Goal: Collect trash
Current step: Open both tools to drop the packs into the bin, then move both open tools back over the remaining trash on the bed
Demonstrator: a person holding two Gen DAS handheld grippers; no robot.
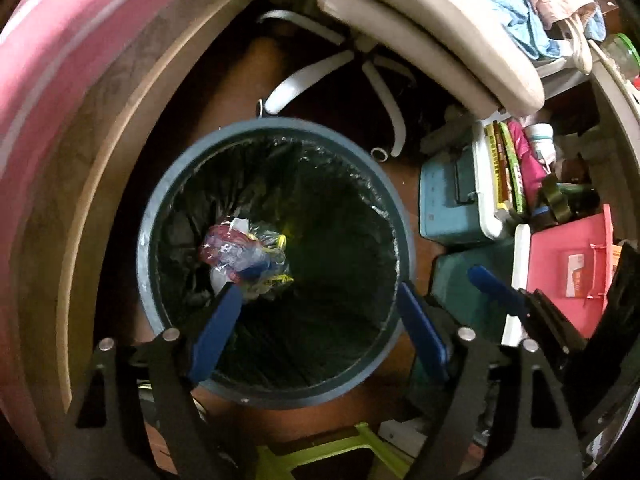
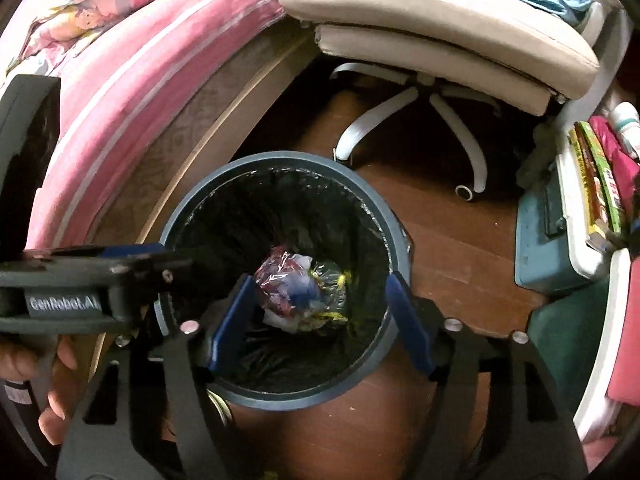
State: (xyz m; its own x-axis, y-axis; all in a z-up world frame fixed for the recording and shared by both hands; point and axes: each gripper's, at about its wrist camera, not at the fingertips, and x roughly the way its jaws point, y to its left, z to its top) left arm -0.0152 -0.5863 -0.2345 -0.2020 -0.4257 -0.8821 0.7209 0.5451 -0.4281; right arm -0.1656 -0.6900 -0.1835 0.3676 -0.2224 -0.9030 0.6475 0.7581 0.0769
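A round grey-blue trash bin (image 1: 280,124) with a black liner stands on the wooden floor, and both wrist views look down into it. A crumpled bundle of clear and coloured plastic wrappers (image 1: 244,260) sits down inside the bin (image 2: 280,158). My left gripper (image 1: 318,292) hangs open over the bin's mouth with nothing between its blue fingers. My right gripper (image 2: 320,280) is also open above the bin, and the wrapper bundle (image 2: 300,292) lies below its fingers, free of them. The left gripper's body (image 2: 100,280) reaches in from the left, held by a hand (image 2: 60,380).
A bed with a pink mattress (image 1: 60,60) and a wooden frame curves along the left. An office chair with a white star base (image 1: 360,64) stands behind the bin. Teal boxes (image 1: 444,200), a pink lidded box (image 1: 568,264) and books crowd the right. A green stool (image 1: 320,456) is below.
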